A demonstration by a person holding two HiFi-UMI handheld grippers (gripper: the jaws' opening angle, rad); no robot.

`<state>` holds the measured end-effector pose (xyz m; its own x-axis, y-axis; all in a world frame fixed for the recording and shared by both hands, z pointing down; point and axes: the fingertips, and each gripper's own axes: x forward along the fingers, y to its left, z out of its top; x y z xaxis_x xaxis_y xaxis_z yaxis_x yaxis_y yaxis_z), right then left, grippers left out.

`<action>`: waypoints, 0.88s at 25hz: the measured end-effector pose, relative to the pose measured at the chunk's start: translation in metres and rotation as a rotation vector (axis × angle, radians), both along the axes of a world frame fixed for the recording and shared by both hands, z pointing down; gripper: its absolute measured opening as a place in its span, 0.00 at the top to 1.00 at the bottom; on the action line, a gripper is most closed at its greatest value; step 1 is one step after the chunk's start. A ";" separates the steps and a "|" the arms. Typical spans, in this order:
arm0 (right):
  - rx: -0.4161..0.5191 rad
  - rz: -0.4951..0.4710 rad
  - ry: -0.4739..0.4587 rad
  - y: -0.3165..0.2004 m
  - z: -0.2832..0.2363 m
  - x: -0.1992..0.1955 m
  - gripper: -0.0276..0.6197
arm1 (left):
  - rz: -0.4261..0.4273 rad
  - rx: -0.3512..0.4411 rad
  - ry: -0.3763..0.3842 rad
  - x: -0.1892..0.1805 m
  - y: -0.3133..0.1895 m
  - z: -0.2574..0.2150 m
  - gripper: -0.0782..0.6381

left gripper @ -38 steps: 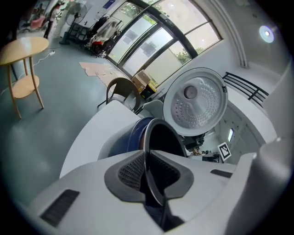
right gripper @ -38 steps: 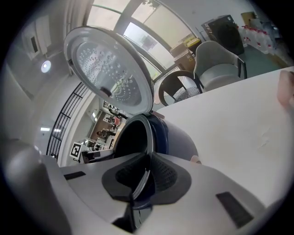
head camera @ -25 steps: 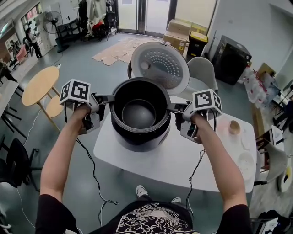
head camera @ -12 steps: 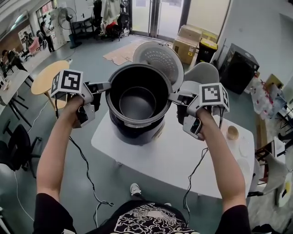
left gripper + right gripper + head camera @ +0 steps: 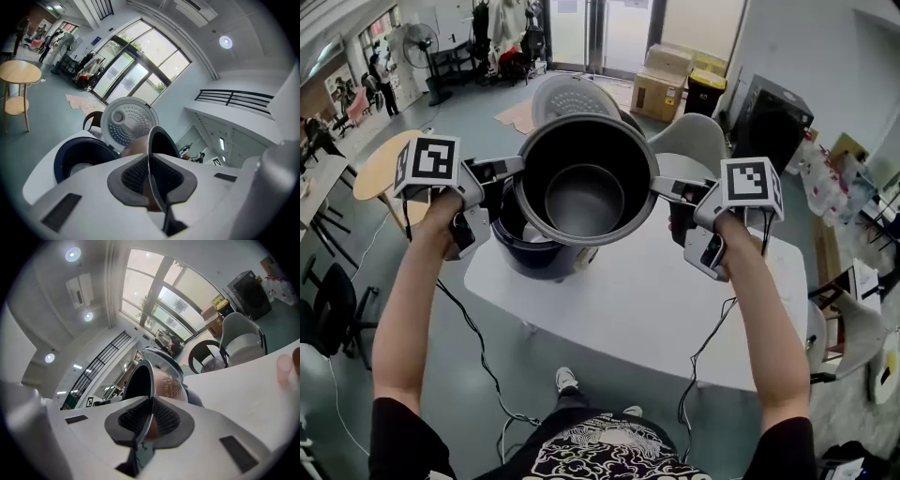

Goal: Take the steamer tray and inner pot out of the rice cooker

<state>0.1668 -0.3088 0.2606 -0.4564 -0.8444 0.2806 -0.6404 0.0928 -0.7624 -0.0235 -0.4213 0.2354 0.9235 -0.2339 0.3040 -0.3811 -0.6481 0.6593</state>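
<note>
The metal inner pot (image 5: 584,187) hangs in the air above and just right of the dark blue rice cooker body (image 5: 528,251), which stands on the white table (image 5: 656,309) with its lid (image 5: 567,97) open. My left gripper (image 5: 515,170) is shut on the pot's left rim, and my right gripper (image 5: 662,187) is shut on its right rim. In the left gripper view the thin rim (image 5: 156,140) runs between the pads (image 5: 133,176), with the empty cooker (image 5: 77,157) behind. The right gripper view shows the pot (image 5: 161,383) pinched the same way. No steamer tray shows.
A round wooden side table (image 5: 377,167) stands at the left. Grey chairs (image 5: 698,141) sit behind the white table, with cardboard boxes (image 5: 664,82) and a black cabinet (image 5: 778,112) beyond. Cables hang from both grippers towards the floor. A small pinkish cup (image 5: 286,367) sits on the table at the right.
Both grippers have lifted the inner pot up out of the cooker and carried it slightly right. The cooker body now shows empty below it on the left.
</note>
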 end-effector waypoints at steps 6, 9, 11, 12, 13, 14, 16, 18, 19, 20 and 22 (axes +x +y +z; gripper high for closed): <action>-0.001 0.112 -0.013 -0.003 -0.006 0.001 0.89 | 0.112 -0.028 0.006 0.013 -0.022 -0.002 0.84; -0.013 0.181 -0.022 0.032 0.002 0.038 0.89 | 0.177 -0.039 -0.007 0.057 0.004 0.006 0.84; -0.018 0.226 -0.034 0.105 0.016 0.102 0.90 | 0.217 -0.042 -0.018 0.127 0.070 0.019 0.84; -0.018 0.248 -0.041 0.144 0.023 0.137 0.90 | 0.238 -0.045 -0.025 0.164 0.107 0.027 0.84; -0.020 0.269 -0.049 0.177 0.029 0.165 0.90 | 0.258 -0.051 -0.032 0.196 0.137 0.033 0.84; -0.024 0.291 -0.057 0.201 0.035 0.187 0.90 | 0.278 -0.058 -0.039 0.220 0.158 0.039 0.84; -0.038 0.334 -0.071 0.228 0.045 0.213 0.90 | 0.317 -0.077 -0.051 0.252 0.179 0.050 0.84; -0.056 0.374 -0.082 0.244 0.059 0.234 0.90 | 0.355 -0.096 -0.061 0.279 0.188 0.065 0.84; -0.068 0.393 -0.088 0.251 0.068 0.244 0.90 | 0.372 -0.106 -0.069 0.292 0.193 0.074 0.84; -0.081 0.410 -0.094 0.259 0.078 0.254 0.90 | 0.388 -0.116 -0.078 0.305 0.198 0.085 0.84; -0.108 0.441 -0.109 0.273 0.106 0.272 0.90 | 0.413 -0.134 -0.103 0.327 0.208 0.114 0.84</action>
<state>0.4383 -0.0362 0.3668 -0.0920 -0.9329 0.3483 -0.5165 -0.2543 -0.8176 0.3040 -0.2133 0.3495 0.8946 0.1961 0.4014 -0.1760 -0.6712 0.7201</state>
